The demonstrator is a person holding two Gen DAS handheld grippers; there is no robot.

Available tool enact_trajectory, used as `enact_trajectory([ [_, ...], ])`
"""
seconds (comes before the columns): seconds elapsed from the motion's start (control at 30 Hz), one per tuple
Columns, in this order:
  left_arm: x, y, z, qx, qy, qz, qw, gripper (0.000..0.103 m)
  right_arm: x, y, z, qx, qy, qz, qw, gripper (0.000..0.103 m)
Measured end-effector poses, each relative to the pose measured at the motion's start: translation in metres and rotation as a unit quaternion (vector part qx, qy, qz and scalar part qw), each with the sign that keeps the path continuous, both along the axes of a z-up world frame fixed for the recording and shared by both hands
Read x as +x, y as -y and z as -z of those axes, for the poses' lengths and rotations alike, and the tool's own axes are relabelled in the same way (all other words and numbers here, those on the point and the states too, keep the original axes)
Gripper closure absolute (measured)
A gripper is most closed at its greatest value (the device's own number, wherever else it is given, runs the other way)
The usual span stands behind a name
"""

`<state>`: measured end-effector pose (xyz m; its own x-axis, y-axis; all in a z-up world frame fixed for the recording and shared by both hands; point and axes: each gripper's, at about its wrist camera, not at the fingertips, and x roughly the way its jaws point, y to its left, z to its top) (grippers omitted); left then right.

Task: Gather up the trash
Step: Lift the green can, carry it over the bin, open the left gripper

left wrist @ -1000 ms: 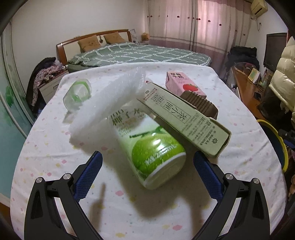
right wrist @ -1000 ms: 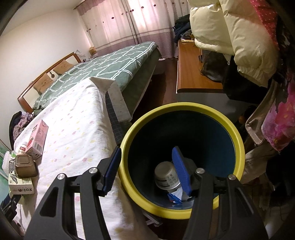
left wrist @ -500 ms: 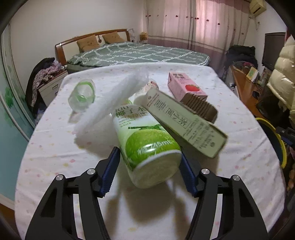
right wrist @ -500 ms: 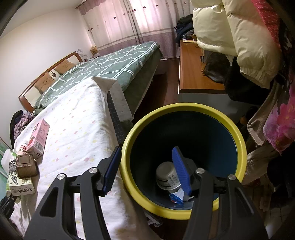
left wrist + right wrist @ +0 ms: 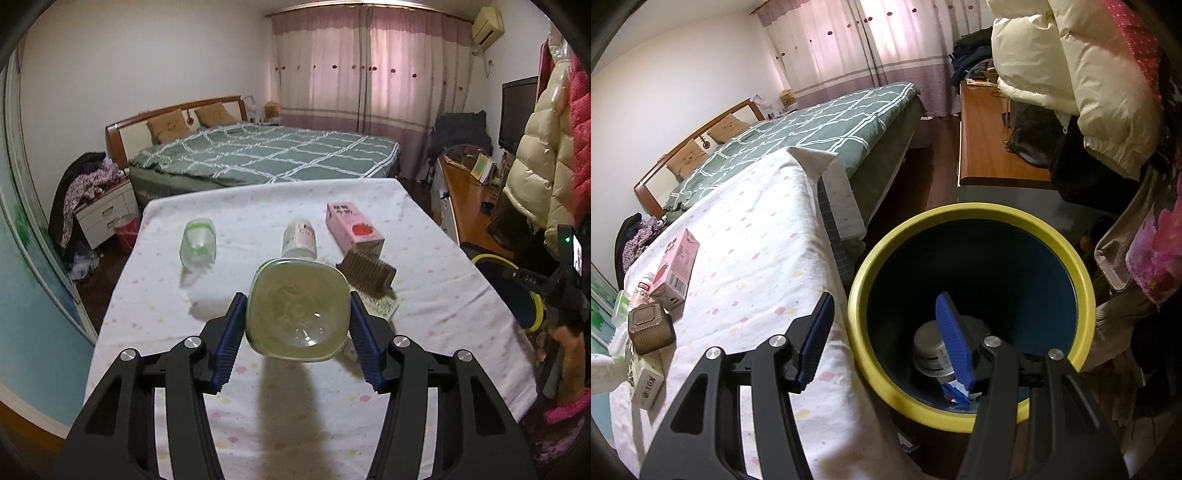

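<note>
Left hand-held gripper (image 5: 297, 325) just closed, clamped on green bottle (image 5: 298, 308), above desk (image 5: 436, 295). Right hand-held gripper (image 5: 886, 339) apart, empty, over bin (image 5: 971, 221). Slip risk: smooth, rounded sides.

- bottle (image 5: 298, 309) sits between the left gripper (image 5: 297, 339) pads, raised above the surface (image 5: 424, 295);
- behind it on the surface: small bottle (image 5: 300, 239), carton (image 5: 352, 229) to its right, cup (image 5: 197, 245) to its left;
- bin (image 5: 971, 306) stands beside the surface's right edge, the right gripper (image 5: 886, 341) over its rim;
- bed (image 5: 258, 155) lies beyond the surface.
</note>
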<state>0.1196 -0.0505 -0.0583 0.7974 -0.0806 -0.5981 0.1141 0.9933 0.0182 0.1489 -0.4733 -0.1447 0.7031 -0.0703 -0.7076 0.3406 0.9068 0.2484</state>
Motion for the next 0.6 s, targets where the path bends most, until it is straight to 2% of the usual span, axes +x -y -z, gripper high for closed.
enact_trajectory([
  [0.17,0.009,0.005,-0.005,0.004,0.007,0.001,1.0,0.049,-0.001,0.0,0.001,0.003,-0.001,-0.003,1.0,0.048],
  [0.43,0.054,-0.003,-0.008,0.008,0.022,-0.027,0.9994,0.05,0.001,0.004,0.002,0.008,-0.001,-0.005,1.0,0.048],
  [0.6,0.056,0.002,-0.014,0.005,0.017,-0.009,0.9998,0.051,0.001,0.004,0.001,0.003,0.001,-0.006,1.0,0.048],
])
